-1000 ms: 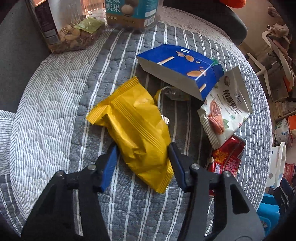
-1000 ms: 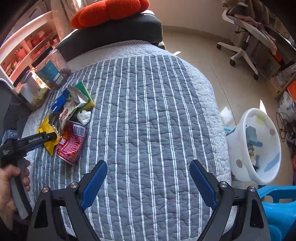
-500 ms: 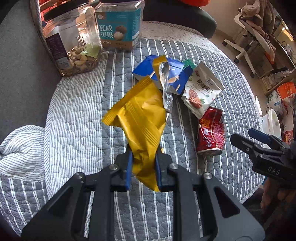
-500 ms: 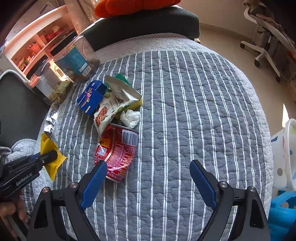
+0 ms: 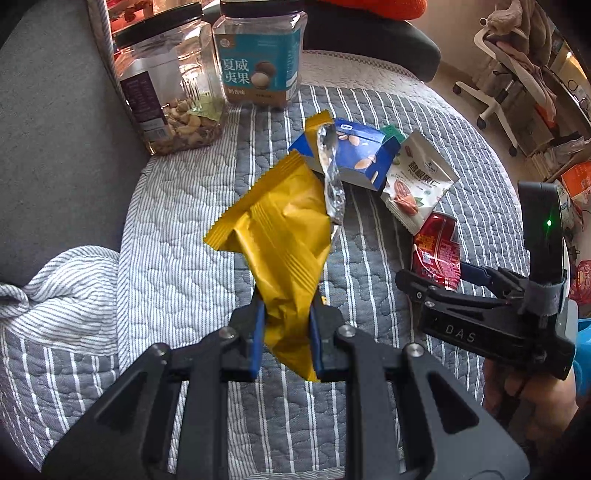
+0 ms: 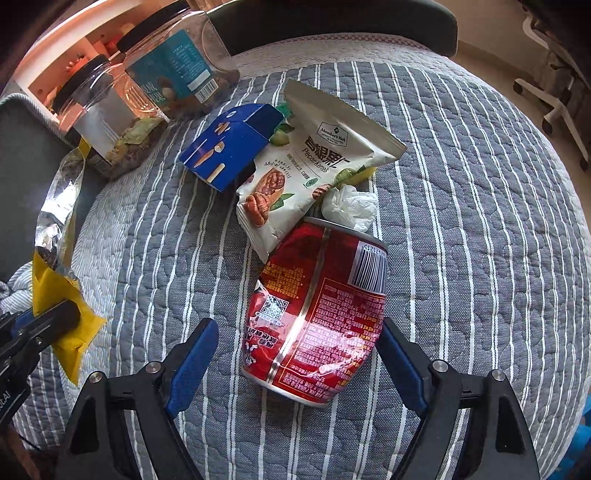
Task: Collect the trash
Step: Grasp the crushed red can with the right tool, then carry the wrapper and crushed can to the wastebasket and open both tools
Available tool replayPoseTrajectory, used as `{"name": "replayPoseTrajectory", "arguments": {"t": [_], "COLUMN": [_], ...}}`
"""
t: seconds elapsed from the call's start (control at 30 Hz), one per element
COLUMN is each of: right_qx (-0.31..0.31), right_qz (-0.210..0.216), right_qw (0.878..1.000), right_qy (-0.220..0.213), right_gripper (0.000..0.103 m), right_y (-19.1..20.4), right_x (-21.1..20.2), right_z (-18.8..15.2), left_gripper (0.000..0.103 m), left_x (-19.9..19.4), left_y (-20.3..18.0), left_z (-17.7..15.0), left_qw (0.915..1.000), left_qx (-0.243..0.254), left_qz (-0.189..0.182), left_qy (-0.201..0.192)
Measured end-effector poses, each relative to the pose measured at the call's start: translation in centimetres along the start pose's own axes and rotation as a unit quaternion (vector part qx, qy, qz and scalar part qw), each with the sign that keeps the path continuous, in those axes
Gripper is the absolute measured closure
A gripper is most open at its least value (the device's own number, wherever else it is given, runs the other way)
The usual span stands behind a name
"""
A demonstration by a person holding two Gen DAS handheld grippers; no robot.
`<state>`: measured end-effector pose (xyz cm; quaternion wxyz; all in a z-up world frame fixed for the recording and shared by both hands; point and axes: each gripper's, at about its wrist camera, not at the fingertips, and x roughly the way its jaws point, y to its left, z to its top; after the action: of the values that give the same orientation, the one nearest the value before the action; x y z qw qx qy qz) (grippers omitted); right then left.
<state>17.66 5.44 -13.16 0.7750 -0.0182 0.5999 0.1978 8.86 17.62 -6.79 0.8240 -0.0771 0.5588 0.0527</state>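
My left gripper [image 5: 286, 338] is shut on a yellow snack wrapper [image 5: 280, 236] and holds it above the striped quilted table [image 5: 184, 206]; a torn silver strip hangs from its top. The wrapper also shows at the left in the right wrist view [image 6: 55, 295]. My right gripper [image 6: 299, 354] is open, its fingers on either side of a dented red can [image 6: 317, 310] that lies on its side. Behind the can lie a white pecan bag [image 6: 314, 162], a blue carton [image 6: 232, 147] and a crumpled tissue [image 6: 351, 206].
Two clear nut jars [image 5: 166, 85] [image 5: 258, 51] stand at the table's far left edge. A grey cushion [image 5: 55, 147] lies to the left. A dark chair back [image 6: 332, 26] is behind the table. A white office chair [image 5: 509, 92] stands on the floor at right.
My left gripper shut on the yellow wrapper and lifted it off the table. My right gripper moved in toward the trash pile and now straddles the red can.
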Motion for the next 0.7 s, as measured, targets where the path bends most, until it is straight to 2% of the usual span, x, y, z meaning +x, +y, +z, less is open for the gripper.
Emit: {"name": "replayPoseTrajectory", "arguments": {"t": [0.03,0.13,0.43,0.7], "right_qx": [0.000,-0.009,-0.029,0.007], "right_qz": [-0.003,-0.013,-0.023,-0.034], "right_qw": [1.000,1.000,0.999,0.998], "right_qy": [0.000,0.003,-0.020,-0.044], "right_gripper": [0.033,0.040,0.043,0.045], "right_y": [0.0,-0.3,-1.9,-7.6], "right_x": [0.0,-0.3,-4.8,-8.8], "right_z": [0.0,-0.5,-1.6,-1.9], "left_gripper": [0.081,0.081,0.081,0.081], "left_x": [0.0,0.1,-0.6,-0.9], "left_y": [-0.1,-0.3,-2.7,-6.7], "left_z": [0.0,-0.1,0.2,1.0], "left_qw": [1.0000,1.0000,0.9994,0.9976], "left_qx": [0.002,0.006,0.032,0.062], "left_qz": [0.001,0.004,-0.005,-0.024], "left_qy": [0.001,0.002,-0.010,-0.020]}}
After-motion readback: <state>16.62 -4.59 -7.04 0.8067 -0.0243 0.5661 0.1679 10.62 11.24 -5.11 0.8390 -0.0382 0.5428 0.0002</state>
